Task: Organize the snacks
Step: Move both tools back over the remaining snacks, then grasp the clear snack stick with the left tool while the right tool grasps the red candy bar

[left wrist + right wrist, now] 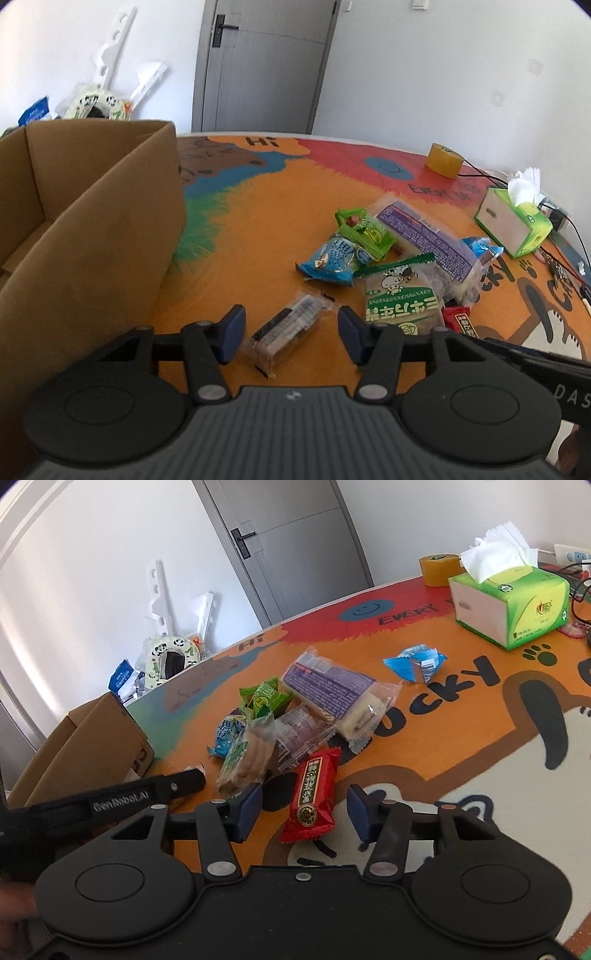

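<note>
- We're at the pick-up step, both hands going in at once. The cardboard box [92, 221] stands open on the counter [258, 221], and what we can see of its inside looks bare; the bottom is mostly hidden, so we can't say for sure.
- The snack pile [295, 709] lies well apart from the box, out on the orange mat: purple-labelled cake, green packets, a blue one, all loose.
- The tissue box [509, 602] sits beyond the pile, far from the cardboard box, tissue sticking up.
- Right gripper [304, 808] half-open, jaws either side of the red packet [312, 794], which lies at the pile's near edge. Pads not touching yet, by our reading.
- Left gripper [291, 332] half-open too, straddling the clear-wrapped bar [288, 332], which lies between pile and box.
- Next, we reckon: close on both, lift clear, carry them over the box wall and drop in.
</note>
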{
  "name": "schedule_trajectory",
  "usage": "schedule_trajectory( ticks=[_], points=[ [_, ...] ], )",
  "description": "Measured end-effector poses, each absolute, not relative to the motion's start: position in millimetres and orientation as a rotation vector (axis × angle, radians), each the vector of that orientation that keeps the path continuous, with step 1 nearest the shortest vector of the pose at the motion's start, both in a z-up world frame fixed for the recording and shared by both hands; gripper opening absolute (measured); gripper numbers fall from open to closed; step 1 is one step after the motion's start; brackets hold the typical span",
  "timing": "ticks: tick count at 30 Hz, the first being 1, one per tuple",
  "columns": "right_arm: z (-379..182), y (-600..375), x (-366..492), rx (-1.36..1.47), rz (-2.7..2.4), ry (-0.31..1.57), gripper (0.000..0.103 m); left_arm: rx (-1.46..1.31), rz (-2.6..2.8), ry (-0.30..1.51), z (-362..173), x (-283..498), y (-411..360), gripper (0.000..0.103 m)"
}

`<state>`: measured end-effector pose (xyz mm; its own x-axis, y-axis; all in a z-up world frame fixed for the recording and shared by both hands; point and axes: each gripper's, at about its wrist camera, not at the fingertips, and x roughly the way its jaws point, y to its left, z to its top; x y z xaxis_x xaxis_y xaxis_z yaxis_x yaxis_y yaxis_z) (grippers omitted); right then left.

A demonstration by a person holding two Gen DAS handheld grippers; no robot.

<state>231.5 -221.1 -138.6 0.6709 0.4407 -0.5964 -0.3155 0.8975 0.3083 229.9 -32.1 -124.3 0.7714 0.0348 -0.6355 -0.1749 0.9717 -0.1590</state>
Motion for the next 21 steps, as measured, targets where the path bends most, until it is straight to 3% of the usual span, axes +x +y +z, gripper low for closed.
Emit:
schedule_trajectory(
  ticks=[7, 11, 17, 21],
  points=[
    [-139.8, -215.0, 225.8, 0.157, 0.443, 0.713, 0.045, -0.183, 0.103, 0.679, -126.0, 224.8, -36.4, 0.031],
    [-140.5, -216.7, 221.9, 0.147, 0.434, 0.710, 0.028, -0.155, 0.083, 0.681, -126.5, 217.9, -43.2, 0.019],
    [-139.5, -223.1, 208.9, 0.173, 0.441, 0.703, 0.024, -0.176, 0.048, 0.679, -124.5, 203.8, -47.2, 0.018],
    [-133.6, -227.5, 199.3, 0.194, 0.445, 0.684, 0.015, -0.182, 0.041, 0.655, -117.8, 192.6, -48.4, 0.018]
  ],
)
